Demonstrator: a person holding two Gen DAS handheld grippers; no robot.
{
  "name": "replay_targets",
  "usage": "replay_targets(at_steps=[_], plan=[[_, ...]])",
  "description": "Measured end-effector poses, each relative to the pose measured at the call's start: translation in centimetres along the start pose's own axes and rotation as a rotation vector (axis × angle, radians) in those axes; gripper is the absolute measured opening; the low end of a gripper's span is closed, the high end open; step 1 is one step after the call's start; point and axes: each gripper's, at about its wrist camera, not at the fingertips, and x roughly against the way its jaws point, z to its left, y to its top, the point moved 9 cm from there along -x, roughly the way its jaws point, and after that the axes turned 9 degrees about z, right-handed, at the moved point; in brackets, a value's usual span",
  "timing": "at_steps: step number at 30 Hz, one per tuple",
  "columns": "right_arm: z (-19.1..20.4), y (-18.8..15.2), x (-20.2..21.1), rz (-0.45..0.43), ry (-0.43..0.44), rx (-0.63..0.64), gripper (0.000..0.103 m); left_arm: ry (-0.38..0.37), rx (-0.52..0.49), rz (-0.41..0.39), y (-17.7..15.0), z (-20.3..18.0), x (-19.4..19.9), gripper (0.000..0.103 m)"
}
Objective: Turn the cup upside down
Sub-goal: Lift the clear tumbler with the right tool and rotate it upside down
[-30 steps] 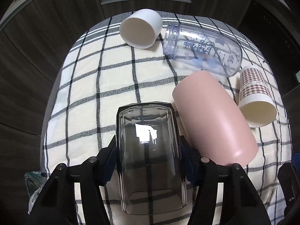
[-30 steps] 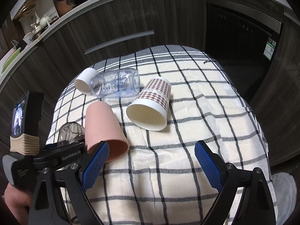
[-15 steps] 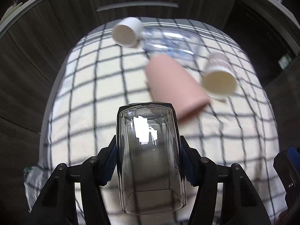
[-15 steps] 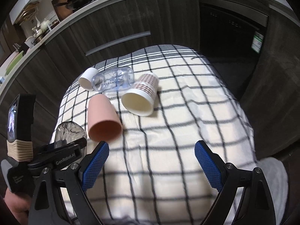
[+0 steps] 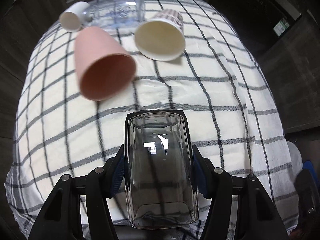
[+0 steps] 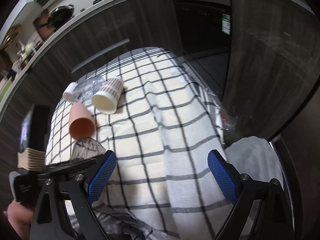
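My left gripper [image 5: 158, 168] is shut on a clear smoky glass cup [image 5: 160, 170], held lengthwise between the blue pads above the near part of the checked tablecloth [image 5: 200, 100]. The cup's thick base points away from me. The same cup [image 6: 86, 148] shows at the lower left of the right wrist view. My right gripper [image 6: 160, 176] is open and empty above the cloth's near edge.
A pink cup [image 5: 102, 64], a checked paper cup [image 5: 162, 38], a clear measuring bottle [image 5: 118, 12] and a small white cup [image 5: 72, 20] lie on their sides at the far left of the cloth. Dark cabinets [image 6: 100, 30] stand behind the table.
My left gripper has lifted the glass cup off the cloth and pulled it back and to the right. My right gripper has also drawn back and risen, staying open.
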Motion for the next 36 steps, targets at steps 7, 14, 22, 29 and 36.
replay_targets(at_steps=[7, 14, 22, 29, 36], plan=[[-0.6, 0.2, -0.7, 0.013, 0.022, -0.026, 0.093, 0.021, -0.022, -0.006, 1.7, -0.7, -1.0, 0.059], [-0.6, 0.1, -1.5, 0.037, 0.023, -0.028, 0.093, 0.042, -0.039, -0.029, 1.6, -0.3, -0.7, 0.07], [0.3, 0.2, -0.4, 0.024, 0.006, 0.007, 0.093, 0.026, -0.018, -0.09, -0.7, 1.3, 2.3, 0.082], [2.8, 0.2, 0.3, 0.063, 0.023, 0.071, 0.093, 0.017, 0.073, -0.201, -3.6, 5.5, 6.1, 0.09], [7.6, 0.8, -0.7, 0.174, 0.025, 0.177, 0.093, -0.041, 0.183, -0.264, -5.4, 10.2, 7.8, 0.09]])
